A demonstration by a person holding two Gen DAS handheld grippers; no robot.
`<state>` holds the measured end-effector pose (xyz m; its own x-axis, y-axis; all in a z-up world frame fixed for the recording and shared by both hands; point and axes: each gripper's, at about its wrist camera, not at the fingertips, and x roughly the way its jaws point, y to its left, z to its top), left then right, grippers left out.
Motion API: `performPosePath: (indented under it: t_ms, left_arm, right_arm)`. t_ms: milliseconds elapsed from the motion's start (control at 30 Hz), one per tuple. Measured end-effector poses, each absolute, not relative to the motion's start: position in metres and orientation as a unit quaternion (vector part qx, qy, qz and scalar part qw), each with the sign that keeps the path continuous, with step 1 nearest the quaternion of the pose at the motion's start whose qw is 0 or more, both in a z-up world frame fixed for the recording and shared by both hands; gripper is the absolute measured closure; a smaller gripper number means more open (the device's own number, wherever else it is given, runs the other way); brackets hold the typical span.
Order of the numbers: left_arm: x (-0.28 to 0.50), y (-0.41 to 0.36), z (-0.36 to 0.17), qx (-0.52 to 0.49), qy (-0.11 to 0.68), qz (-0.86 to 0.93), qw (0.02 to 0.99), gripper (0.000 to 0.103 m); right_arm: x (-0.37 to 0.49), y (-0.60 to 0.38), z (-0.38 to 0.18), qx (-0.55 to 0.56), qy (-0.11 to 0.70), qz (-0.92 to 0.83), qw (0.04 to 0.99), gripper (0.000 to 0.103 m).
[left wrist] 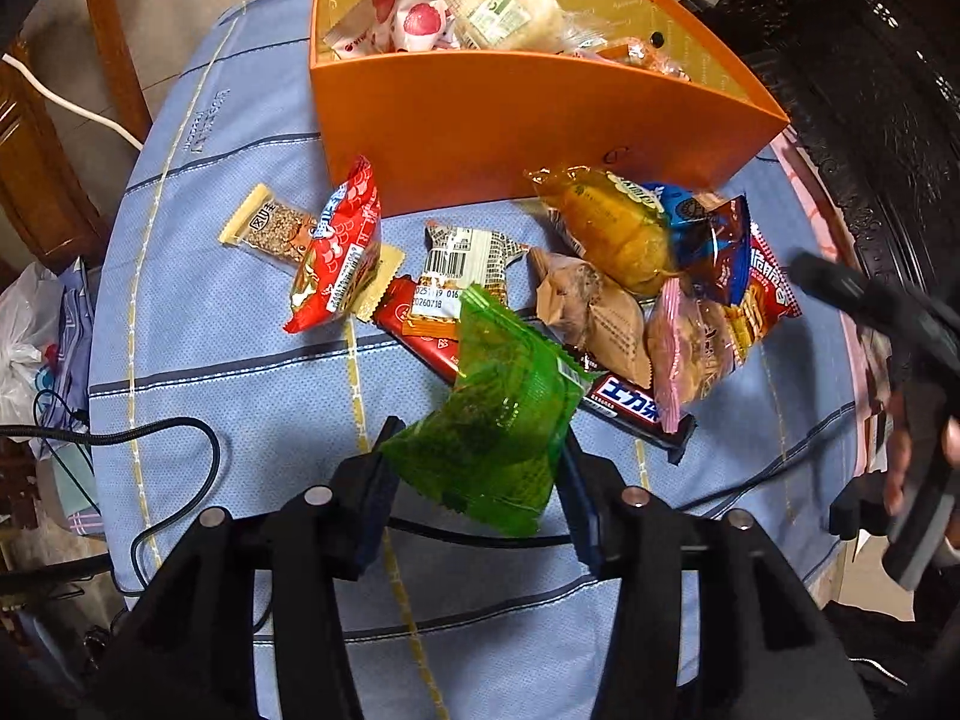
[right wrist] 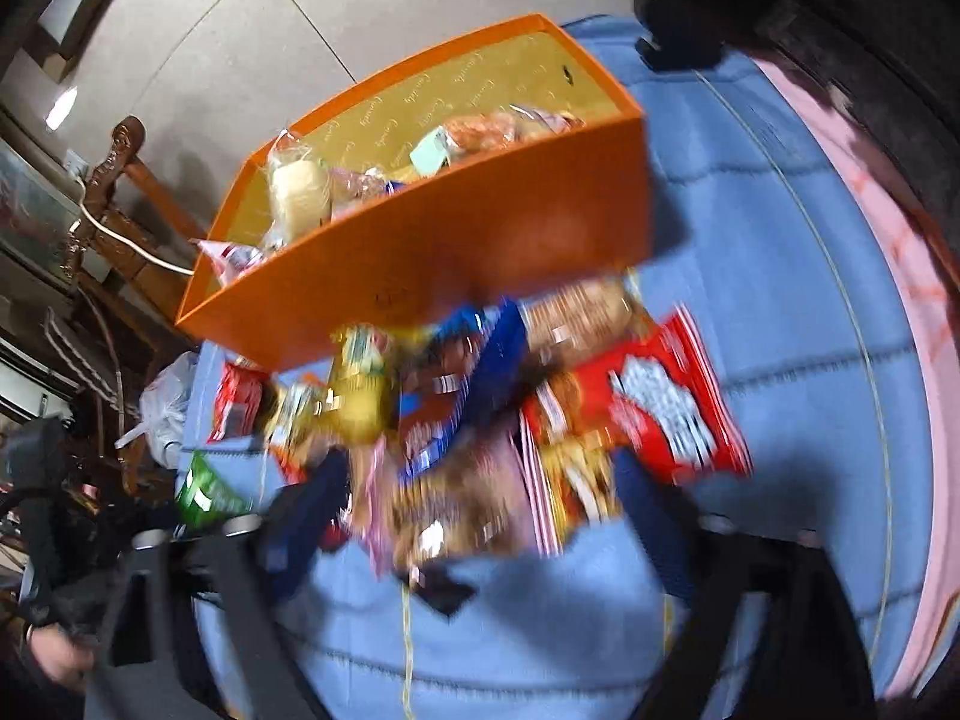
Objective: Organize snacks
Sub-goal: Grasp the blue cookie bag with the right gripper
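My left gripper (left wrist: 480, 450) is shut on a green packet (left wrist: 498, 396), held a little above the blue tablecloth. Behind it a pile of snacks lies in front of the orange box (left wrist: 480, 120): a red packet (left wrist: 336, 258), a sesame bar (left wrist: 270, 225), a dark chocolate bar (left wrist: 630, 405), a yellow cake packet (left wrist: 618, 228) and a pink-striped packet (left wrist: 690, 348). The box holds a strawberry packet (left wrist: 414, 18) and a pale bun (left wrist: 510, 6). In the blurred right wrist view my right gripper (right wrist: 474, 480) stands open, its fingers either side of the pink-striped packet (right wrist: 468, 504), beside a red packet (right wrist: 672, 408).
The round table wears a blue striped cloth (left wrist: 240, 360), with a pink edge (right wrist: 888, 240) on the right. A black cable (left wrist: 180, 438) loops over the left side. A wooden chair (left wrist: 114, 30) stands far left, dark carved furniture (left wrist: 870, 90) far right, a plastic bag (left wrist: 24, 336) below left.
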<state>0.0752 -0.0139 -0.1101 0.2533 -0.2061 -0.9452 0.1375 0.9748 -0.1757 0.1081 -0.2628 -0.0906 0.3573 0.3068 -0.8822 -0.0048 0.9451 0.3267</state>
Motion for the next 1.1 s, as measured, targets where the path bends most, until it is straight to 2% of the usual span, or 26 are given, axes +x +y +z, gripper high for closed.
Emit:
performPosePath:
  t_ms: [167,233,333,367,400,467,533,567,600,633,667,933,1100]
  left_arm:
    - [0.076,-0.008,-0.110,-0.036,0.604,-0.101,0.790,0.056]
    - [0.078,-0.005,-0.115,-0.037,0.608,-0.094,0.788,0.056]
    - [0.083,0.001,-0.126,-0.041,0.618,-0.087,0.780,0.055]
    - [0.084,0.001,-0.129,-0.041,0.620,-0.088,0.779,0.055]
    - [0.085,0.001,-0.132,-0.037,0.621,-0.088,0.778,0.052]
    - [0.086,-0.002,-0.138,-0.029,0.625,-0.084,0.776,0.038]
    - [0.088,-0.003,-0.143,-0.023,0.626,-0.085,0.775,0.037]
    - [0.088,-0.003,-0.144,-0.023,0.628,-0.090,0.773,0.033]
    - [0.088,-0.005,-0.145,-0.022,0.629,-0.097,0.771,0.026]
    - [0.087,-0.006,-0.145,-0.011,0.626,-0.097,0.773,0.014]
    - [0.087,-0.007,-0.144,-0.003,0.622,-0.096,0.777,0.012]
    - [0.085,0.002,-0.142,0.011,0.627,-0.100,0.772,0.012]
    - [0.081,0.009,-0.146,0.004,0.635,-0.110,0.765,0.012]
  right_arm:
    - [0.143,-0.247,-0.110,0.149,0.572,0.088,0.802,0.025]
    - [0.153,-0.243,-0.125,0.147,0.592,0.079,0.788,0.037]
    - [0.162,-0.237,-0.144,0.152,0.609,0.095,0.772,0.045]
    - [0.163,-0.234,-0.145,0.148,0.609,0.105,0.772,0.057]
    - [0.164,-0.232,-0.145,0.147,0.610,0.116,0.770,0.059]
    - [0.165,-0.231,-0.144,0.139,0.615,0.130,0.765,0.061]
    - [0.161,-0.239,-0.141,0.164,0.614,0.139,0.759,0.062]
    - [0.157,-0.245,-0.136,0.173,0.610,0.143,0.760,0.062]
    - [0.152,-0.249,-0.131,0.174,0.604,0.146,0.764,0.062]
    - [0.144,-0.255,-0.123,0.172,0.597,0.151,0.769,0.062]
    - [0.137,-0.258,-0.117,0.169,0.593,0.155,0.772,0.062]
    - [0.055,-0.264,-0.102,0.065,0.611,0.201,0.763,0.062]
    - [0.019,-0.259,-0.114,0.071,0.622,0.206,0.752,0.062]
